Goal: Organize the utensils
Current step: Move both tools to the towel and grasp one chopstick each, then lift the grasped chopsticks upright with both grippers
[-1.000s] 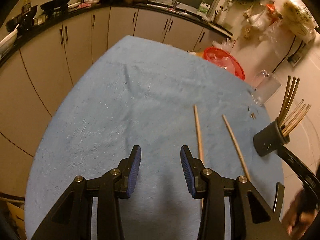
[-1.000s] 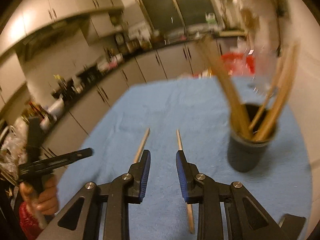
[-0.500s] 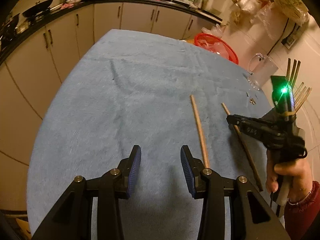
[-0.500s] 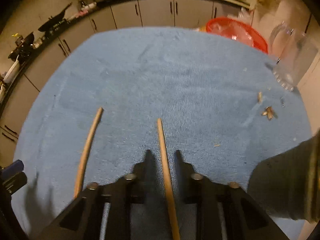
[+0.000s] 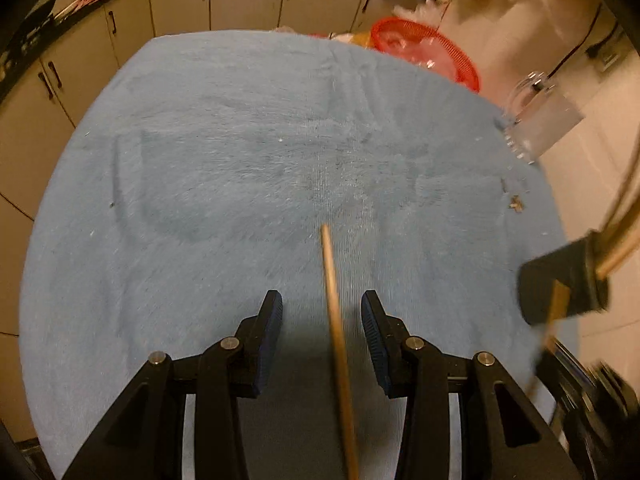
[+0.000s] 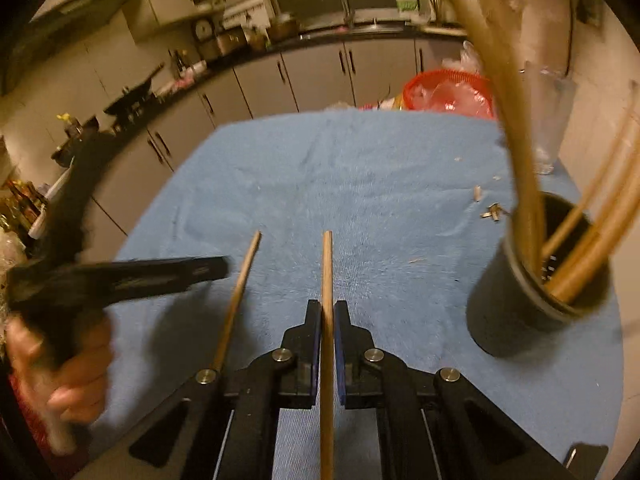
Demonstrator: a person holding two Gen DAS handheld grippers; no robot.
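My right gripper [image 6: 327, 312] is shut on a wooden chopstick [image 6: 327, 276] that runs straight ahead between its pads, lifted off the blue cloth. A second chopstick [image 6: 238, 300] lies on the cloth just left of it. In the left wrist view that second chopstick [image 5: 336, 320] lies between the jaws of my open left gripper [image 5: 322, 306], not gripped. The black utensil holder [image 6: 532, 300] with several chopsticks stands at the right; it shows blurred in the left wrist view [image 5: 560, 284].
The table carries a blue towel [image 5: 240, 160]. A red basket [image 5: 428, 52] and a clear glass pitcher [image 5: 544, 120] stand at the far right edge. Small wood chips [image 6: 492, 210] lie near the holder. Kitchen cabinets [image 6: 304, 76] line the back.
My right gripper has shut on the right chopstick and raised it. My left gripper has moved over the left chopstick, which now lies between its open jaws.
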